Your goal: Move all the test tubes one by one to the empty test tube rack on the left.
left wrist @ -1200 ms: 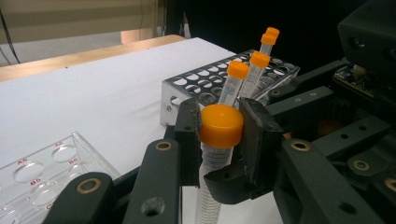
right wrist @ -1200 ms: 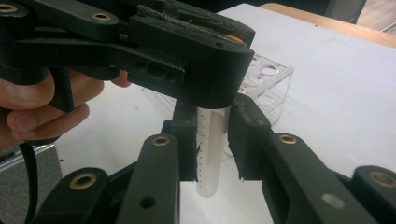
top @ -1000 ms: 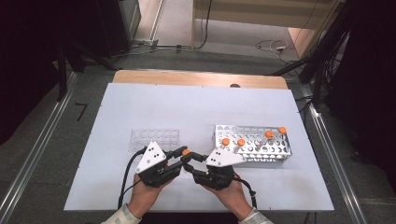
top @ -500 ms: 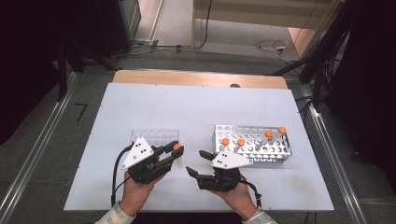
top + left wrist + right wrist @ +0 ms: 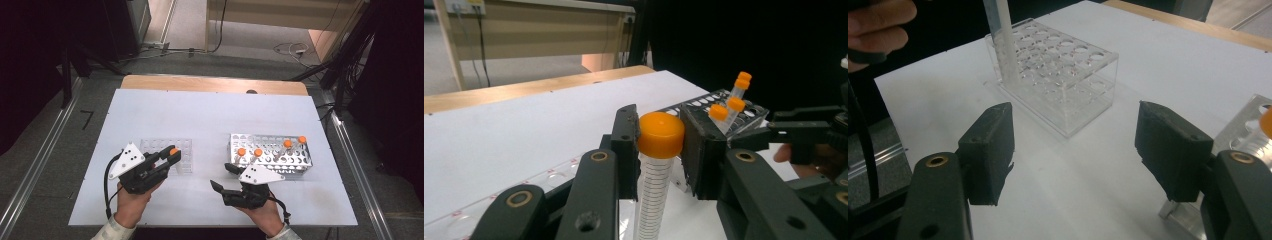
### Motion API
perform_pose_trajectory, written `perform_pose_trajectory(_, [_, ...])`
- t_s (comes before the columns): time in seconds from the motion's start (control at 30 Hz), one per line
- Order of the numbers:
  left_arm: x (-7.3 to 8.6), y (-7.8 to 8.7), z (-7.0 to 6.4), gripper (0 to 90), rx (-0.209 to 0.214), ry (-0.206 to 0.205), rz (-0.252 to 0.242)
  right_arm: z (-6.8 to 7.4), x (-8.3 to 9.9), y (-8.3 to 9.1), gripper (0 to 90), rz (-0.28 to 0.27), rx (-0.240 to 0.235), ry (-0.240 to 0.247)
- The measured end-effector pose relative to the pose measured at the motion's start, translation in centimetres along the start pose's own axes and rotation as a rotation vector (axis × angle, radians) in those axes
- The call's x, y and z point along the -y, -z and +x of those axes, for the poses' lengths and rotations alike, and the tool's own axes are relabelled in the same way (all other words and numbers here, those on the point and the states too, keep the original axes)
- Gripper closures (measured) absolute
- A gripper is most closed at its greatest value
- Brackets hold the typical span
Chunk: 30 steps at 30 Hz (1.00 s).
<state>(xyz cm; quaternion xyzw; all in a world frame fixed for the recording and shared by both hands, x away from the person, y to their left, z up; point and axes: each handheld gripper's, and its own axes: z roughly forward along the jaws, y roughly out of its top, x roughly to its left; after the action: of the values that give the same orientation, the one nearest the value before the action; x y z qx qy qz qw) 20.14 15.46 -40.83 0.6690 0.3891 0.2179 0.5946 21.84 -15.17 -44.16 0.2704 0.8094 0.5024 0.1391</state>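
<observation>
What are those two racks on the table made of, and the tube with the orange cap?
The left rack looks like clear, glossy plastic: you see the table through it. The right rack seems to be metal sheet, silvery and punched with holes. The tube looks like see-through plastic with printed marks; its cap is smooth, matte orange, probably plastic.

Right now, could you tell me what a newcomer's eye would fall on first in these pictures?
Probably the orange-capped tube, clamped between the jaws of the left gripper at the near edge of the clear plastic rack. Next, the four orange caps standing in the metal rack on the table's right side. The right gripper is beside that rack, its jaws wide apart and holding nothing.
</observation>
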Motion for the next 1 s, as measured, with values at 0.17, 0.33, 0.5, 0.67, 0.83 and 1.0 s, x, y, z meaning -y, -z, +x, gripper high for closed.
perform_pose_trajectory(0.17, [-0.4, 0.5, 0.6, 69.8, -0.025, 0.006, -0.016, -0.4, 0.4, 0.8, 30.3, 0.003, 0.01, -0.007])
perform_pose_trajectory(0.33, [-0.6, 0.7, 1.3, 69.8, -0.047, 0.015, -0.029, -0.7, 0.8, 1.6, 30.2, 0.003, 0.022, -0.016])
perform_pose_trajectory(0.5, [-0.7, 0.4, 1.9, 69.8, -0.069, 0.009, -0.025, -1.3, 1.3, 2.4, 30.2, 0.008, 0.036, -0.02])
perform_pose_trajectory(0.67, [-0.9, -0.2, 2.6, 69.8, -0.089, 0.006, -0.018, -1.8, 1.8, 3.1, 30.1, 0.019, 0.055, -0.03])
perform_pose_trajectory(0.83, [-1.7, -0.9, 3.0, 69.8, -0.095, 0.011, -0.037, -2.4, 2.3, 3.8, 30.2, 0.02, 0.079, -0.045])
perform_pose_trajectory(1.0, [-2.4, -2.4, 3.3, 69.8, -0.097, 0.004, -0.034, -2.8, 2.5, 4.3, 30.3, 0.015, 0.098, -0.064])
